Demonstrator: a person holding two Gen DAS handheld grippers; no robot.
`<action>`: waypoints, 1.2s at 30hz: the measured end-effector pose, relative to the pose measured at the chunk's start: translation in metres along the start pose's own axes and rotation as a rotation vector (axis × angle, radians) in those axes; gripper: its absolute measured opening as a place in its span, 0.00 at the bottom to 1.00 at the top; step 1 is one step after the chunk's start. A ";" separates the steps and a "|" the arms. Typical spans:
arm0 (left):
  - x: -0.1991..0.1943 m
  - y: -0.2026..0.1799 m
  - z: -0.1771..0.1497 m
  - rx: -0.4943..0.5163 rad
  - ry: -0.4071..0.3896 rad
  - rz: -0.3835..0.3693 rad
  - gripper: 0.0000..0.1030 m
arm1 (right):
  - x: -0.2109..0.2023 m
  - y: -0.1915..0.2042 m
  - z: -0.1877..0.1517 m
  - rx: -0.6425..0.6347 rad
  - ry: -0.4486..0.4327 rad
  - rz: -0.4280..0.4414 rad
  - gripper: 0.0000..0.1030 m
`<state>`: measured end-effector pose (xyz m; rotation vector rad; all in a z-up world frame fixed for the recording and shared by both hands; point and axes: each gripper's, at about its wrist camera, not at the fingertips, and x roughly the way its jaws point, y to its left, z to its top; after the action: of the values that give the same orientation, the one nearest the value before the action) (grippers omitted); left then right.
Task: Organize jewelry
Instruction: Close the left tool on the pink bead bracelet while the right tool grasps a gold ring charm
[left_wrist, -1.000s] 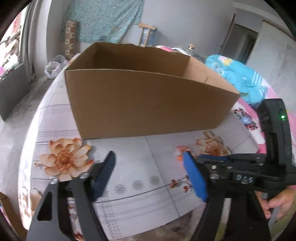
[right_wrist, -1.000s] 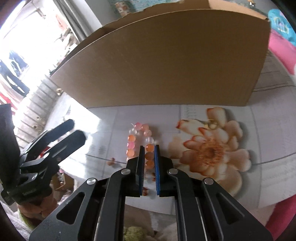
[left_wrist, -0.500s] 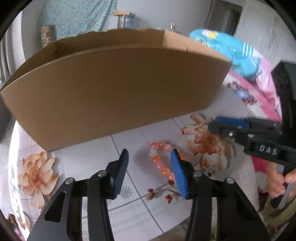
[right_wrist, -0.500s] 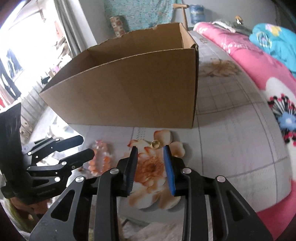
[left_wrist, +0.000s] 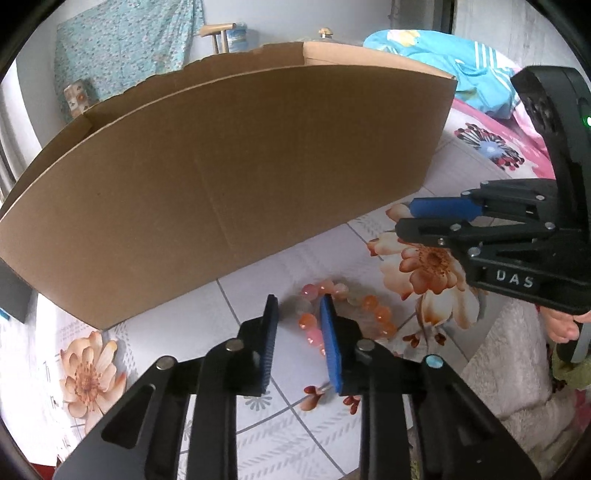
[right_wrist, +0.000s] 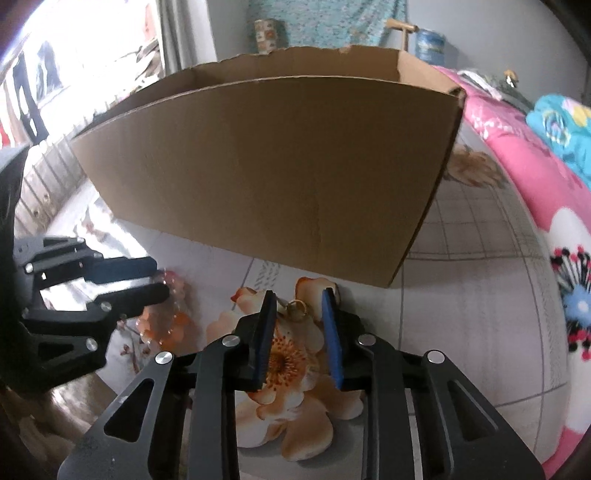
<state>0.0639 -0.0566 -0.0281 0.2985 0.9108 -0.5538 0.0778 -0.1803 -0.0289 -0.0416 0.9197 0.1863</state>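
Note:
A bracelet of orange and pink beads (left_wrist: 365, 310) lies on the flowered tablecloth in front of a brown cardboard box (left_wrist: 229, 184). My left gripper (left_wrist: 299, 314) is open, low over the cloth, with the bracelet's left side between its blue pads. A small gold ring (right_wrist: 297, 308) lies on a printed flower. My right gripper (right_wrist: 297, 306) is open with the ring between its fingertips. The bracelet also shows in the right wrist view (right_wrist: 173, 317), partly hidden by the left gripper. The box (right_wrist: 280, 177) stands just behind the ring.
The table's front edge runs just below both grippers. A pink and blue flowered quilt (right_wrist: 546, 177) lies to the right. The box wall blocks the way ahead at close range; its open top is above gripper height.
My left gripper swung right and down onto the bracelet and narrowed. My right gripper let go of the bracelet, opened, and moved right to the gold ring.

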 end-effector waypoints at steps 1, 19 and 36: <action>-0.001 -0.001 0.000 0.002 -0.001 0.000 0.18 | 0.000 0.001 -0.001 -0.016 0.000 -0.013 0.17; -0.004 -0.001 -0.003 0.018 -0.018 -0.021 0.09 | -0.014 -0.011 0.001 0.009 -0.031 0.010 0.00; -0.007 0.002 -0.005 0.007 -0.021 -0.024 0.09 | -0.005 0.008 -0.001 -0.140 -0.004 0.019 0.17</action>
<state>0.0589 -0.0503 -0.0253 0.2880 0.8933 -0.5818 0.0728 -0.1734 -0.0247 -0.1621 0.9023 0.2676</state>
